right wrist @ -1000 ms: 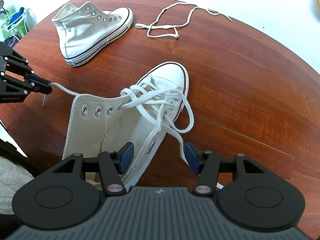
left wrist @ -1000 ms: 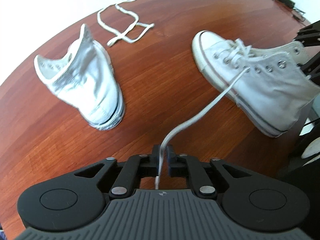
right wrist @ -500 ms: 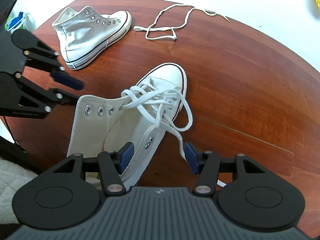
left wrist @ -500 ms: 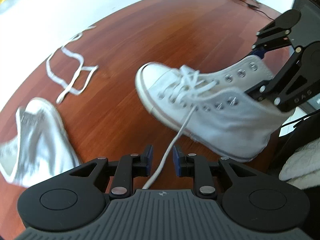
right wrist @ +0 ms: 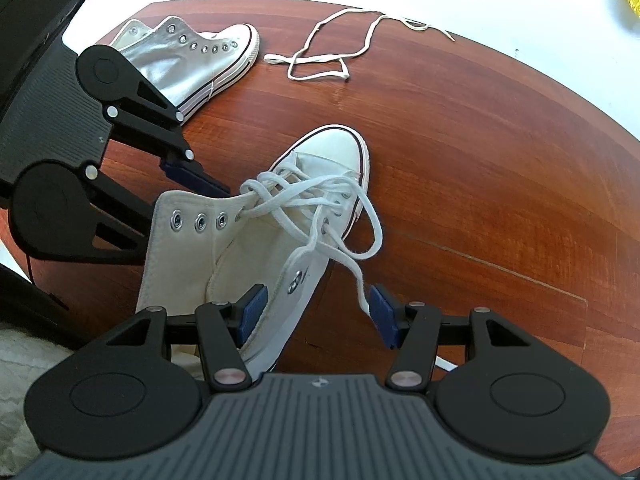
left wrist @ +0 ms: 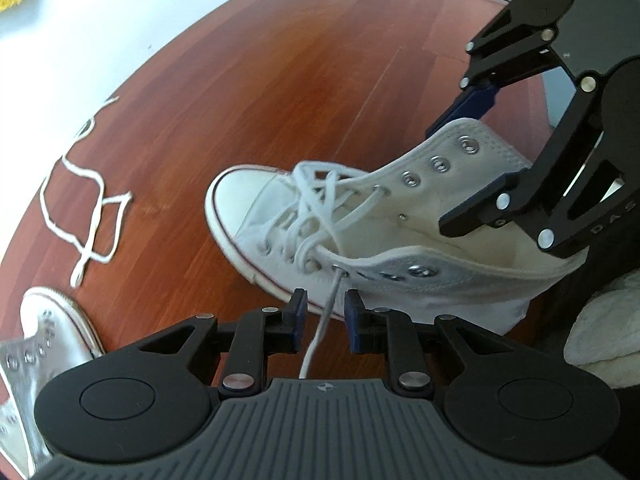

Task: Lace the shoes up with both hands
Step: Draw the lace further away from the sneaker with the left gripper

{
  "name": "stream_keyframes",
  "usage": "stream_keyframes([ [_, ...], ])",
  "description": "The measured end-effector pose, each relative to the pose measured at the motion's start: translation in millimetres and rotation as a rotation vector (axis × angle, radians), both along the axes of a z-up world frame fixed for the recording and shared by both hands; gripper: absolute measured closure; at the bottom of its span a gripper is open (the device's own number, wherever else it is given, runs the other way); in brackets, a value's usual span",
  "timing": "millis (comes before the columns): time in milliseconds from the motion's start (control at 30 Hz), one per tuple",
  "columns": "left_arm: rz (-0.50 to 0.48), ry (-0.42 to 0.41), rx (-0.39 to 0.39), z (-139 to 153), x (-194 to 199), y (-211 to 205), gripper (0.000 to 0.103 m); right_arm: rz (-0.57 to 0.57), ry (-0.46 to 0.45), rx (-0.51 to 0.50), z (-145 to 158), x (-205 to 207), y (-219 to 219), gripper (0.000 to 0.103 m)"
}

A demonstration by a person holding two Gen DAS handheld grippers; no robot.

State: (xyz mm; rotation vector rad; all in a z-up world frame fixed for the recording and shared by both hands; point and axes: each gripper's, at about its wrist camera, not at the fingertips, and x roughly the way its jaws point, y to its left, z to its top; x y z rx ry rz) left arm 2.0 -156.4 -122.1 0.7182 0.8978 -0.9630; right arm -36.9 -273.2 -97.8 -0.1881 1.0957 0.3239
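Left wrist view: compared with one second earlier, the left gripper point(left wrist: 324, 312) has moved in close to the laced shoe point(left wrist: 400, 240), which has shifted from 2 o'clock to frame centre. The clamp it then had on the lace end point(left wrist: 316, 340) is released. The jaws are now closing with the strand running between them, and the pads are not yet touching it. The strand leaves an eyelet just ahead of the pads, at 12 o'clock from them. The right gripper point(left wrist: 446, 172) stands at 2 o'clock, its fingers astride the shoe's collar. Bare table point(left wrist: 300, 80) extends toward 11 o'clock, with its rim curving from 9 to 1 o'clock. The loose lace point(left wrist: 96, 216) lies at 9 o'clock. The silver shoe point(left wrist: 36, 352) is cut off at 8 o'clock, and the laced shoe's heel is hidden behind the right gripper. Right wrist view: the left gripper point(right wrist: 182, 212) now fills 9 to 10 o'clock, much larger than before. It covers the heel of the silver shoe point(right wrist: 180, 64), and its lower finger is hidden behind the collar of the laced shoe point(right wrist: 240, 248). The right gripper point(right wrist: 318, 314) keeps its earlier spread. It is released and grasps nothing, with one pad inside the shoe opening and the other just beside the second lace end point(right wrist: 362, 292). The table point(right wrist: 480, 160) is open from 1 to 4 o'clock. The loose lace point(right wrist: 320, 60) lies at 12 o'clock near the far edge.
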Motion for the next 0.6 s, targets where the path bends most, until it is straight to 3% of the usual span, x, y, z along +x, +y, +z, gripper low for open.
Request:
stream_keyframes([
  [200, 0.037, 0.005, 0.014, -3, 1, -2, 0.101, -0.001, -0.001, -0.001, 0, 0, -1, 0.046],
  [600, 0.312, -0.022, 0.042, -7, 14, 37, 0.101, 0.006, -0.006, -0.006, 0, -2, -1, 0.046],
])
